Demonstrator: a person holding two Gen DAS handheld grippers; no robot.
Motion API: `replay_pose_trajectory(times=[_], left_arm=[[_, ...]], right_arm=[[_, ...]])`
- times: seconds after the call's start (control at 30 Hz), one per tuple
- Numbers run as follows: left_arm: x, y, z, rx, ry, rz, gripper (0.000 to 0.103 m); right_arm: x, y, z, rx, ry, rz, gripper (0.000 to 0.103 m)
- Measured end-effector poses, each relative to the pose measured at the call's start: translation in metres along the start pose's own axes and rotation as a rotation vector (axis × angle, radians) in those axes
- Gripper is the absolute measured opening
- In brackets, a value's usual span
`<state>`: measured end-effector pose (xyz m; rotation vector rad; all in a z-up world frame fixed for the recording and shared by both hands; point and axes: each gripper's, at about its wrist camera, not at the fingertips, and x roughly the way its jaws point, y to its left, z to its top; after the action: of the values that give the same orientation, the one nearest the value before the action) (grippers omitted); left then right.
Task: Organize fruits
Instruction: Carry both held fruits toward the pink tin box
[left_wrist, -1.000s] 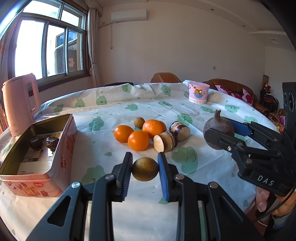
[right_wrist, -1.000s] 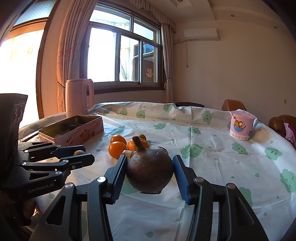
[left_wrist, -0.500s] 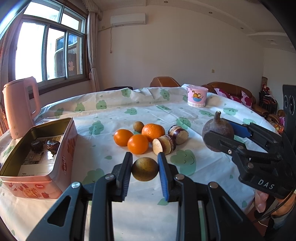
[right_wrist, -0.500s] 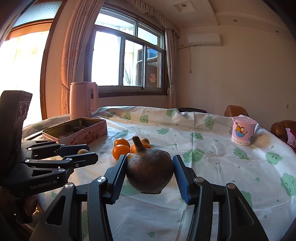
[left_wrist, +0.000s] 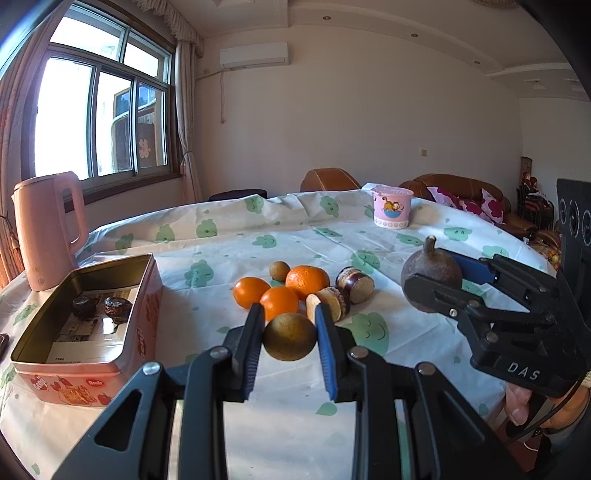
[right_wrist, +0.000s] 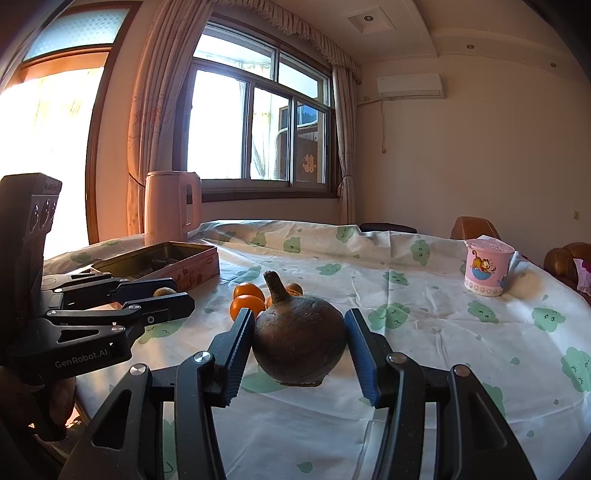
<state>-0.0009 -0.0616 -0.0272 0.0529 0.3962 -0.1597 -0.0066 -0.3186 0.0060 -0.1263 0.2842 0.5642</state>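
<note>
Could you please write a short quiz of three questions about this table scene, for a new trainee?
1. True or false: the left gripper is shut on a small brown round fruit.
2. Which thing does the right gripper hold? A) an orange B) the dark stemmed fruit C) the pink cup
3. How many oranges lie on the tablecloth in the left wrist view?

Key
1. True: both pads press on it.
2. B.
3. Three, in a cluster beyond the left gripper, to the right of the open tin.
</note>
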Motion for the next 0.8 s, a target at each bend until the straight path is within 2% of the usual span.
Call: replay_pose_trajectory(times=[0.4, 0.57, 0.8], left_arm=[[-0.005, 0.005, 0.001, 0.010, 0.003, 0.030, 0.030], [-0.011, 0.021, 0.006, -0.015, 0.005, 0.058, 0.030], [-0.017, 0.068, 0.017, -0.068, 0.018, 0.137, 0.030]], right_arm=[[0.001, 0.003, 0.007, -0.001, 0.018, -0.009, 0.052], [0.001, 0.010, 0.031, -0.010, 0.004, 0.026, 0.052], [0.017, 0.036, 0.076, -0.044, 0.008, 0.119, 0.052]])
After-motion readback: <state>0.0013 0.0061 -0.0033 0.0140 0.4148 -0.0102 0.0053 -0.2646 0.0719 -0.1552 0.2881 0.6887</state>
